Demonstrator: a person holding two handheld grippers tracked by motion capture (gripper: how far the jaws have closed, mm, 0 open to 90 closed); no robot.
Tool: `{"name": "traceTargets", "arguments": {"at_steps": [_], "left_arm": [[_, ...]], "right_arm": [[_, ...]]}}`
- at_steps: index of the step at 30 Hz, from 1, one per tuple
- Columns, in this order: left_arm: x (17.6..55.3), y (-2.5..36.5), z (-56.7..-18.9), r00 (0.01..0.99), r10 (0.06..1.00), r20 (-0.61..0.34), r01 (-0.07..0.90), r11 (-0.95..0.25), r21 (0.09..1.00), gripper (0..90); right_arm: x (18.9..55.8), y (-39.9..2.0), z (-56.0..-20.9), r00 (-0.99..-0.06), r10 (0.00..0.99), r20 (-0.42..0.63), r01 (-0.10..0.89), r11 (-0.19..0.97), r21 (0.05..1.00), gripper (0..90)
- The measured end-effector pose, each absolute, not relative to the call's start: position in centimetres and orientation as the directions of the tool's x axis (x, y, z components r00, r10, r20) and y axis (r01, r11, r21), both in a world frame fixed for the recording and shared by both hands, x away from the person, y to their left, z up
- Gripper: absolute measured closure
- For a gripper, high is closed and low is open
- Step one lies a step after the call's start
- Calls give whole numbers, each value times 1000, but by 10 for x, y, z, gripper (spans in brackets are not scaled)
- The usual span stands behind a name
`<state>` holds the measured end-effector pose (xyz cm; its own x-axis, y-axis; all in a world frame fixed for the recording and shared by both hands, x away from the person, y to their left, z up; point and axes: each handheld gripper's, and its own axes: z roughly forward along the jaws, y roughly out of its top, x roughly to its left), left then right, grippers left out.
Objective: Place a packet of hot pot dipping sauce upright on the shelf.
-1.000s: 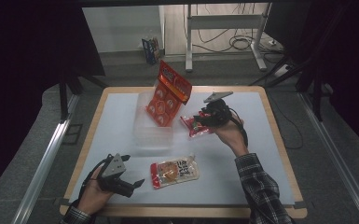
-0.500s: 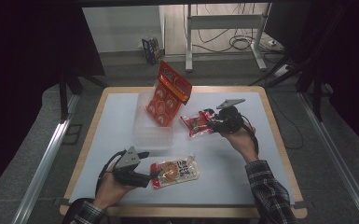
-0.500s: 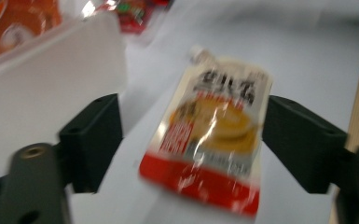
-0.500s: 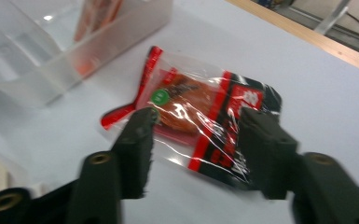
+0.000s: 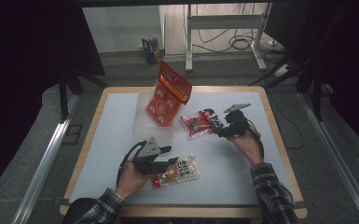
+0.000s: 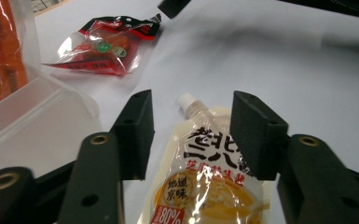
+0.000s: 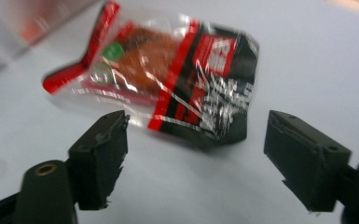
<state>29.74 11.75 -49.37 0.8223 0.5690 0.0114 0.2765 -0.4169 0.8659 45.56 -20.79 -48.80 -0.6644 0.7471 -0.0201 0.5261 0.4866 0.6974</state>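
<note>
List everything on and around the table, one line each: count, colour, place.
spouted pouch: one, pale yellow, near edge of the table, its spout end between the left gripper's jaws.
red snack packet: one, red and black, mid-table, just ahead of the right gripper.
orange pack: one, orange, standing tilted in the clear box.
clear box: one, transparent, table centre-left.
table: one, pale top with wooden rim.
small carton: one, blue, floor beyond the table.
left gripper: one, black, jaws just closing around the pouch, pads not pressing.
right gripper: one, black, jaws just opening, nothing between them.
</note>
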Motion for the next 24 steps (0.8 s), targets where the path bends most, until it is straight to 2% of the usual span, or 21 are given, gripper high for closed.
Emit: {"name": "traceTargets", "arguments": {"at_steps": [3,4,6,8,18,24], "left_arm": [[295,121,-495,822,570,15,270,-412,870,389],[293,124,-496,821,571,11,270,-406,873,389],[290,129,-498,821,571,17,267,-410,872,305],[288,132,-499,819,574,27,265,-418,869,272],[286,134,-501,822,568,35,264,-434,861,235],[286,131,-502,829,558,46,256,-451,855,228]], "right_arm": [[459,-211,-498,-663,749,8,553,483,679,185],[460,-212,-501,-661,750,19,565,481,670,178],[463,-214,-510,-662,748,54,585,471,660,164],[465,-214,-514,-658,750,72,597,461,656,158],[470,-212,-521,-642,751,155,630,402,664,161],[473,-215,-519,-622,764,173,644,373,668,269]]}}
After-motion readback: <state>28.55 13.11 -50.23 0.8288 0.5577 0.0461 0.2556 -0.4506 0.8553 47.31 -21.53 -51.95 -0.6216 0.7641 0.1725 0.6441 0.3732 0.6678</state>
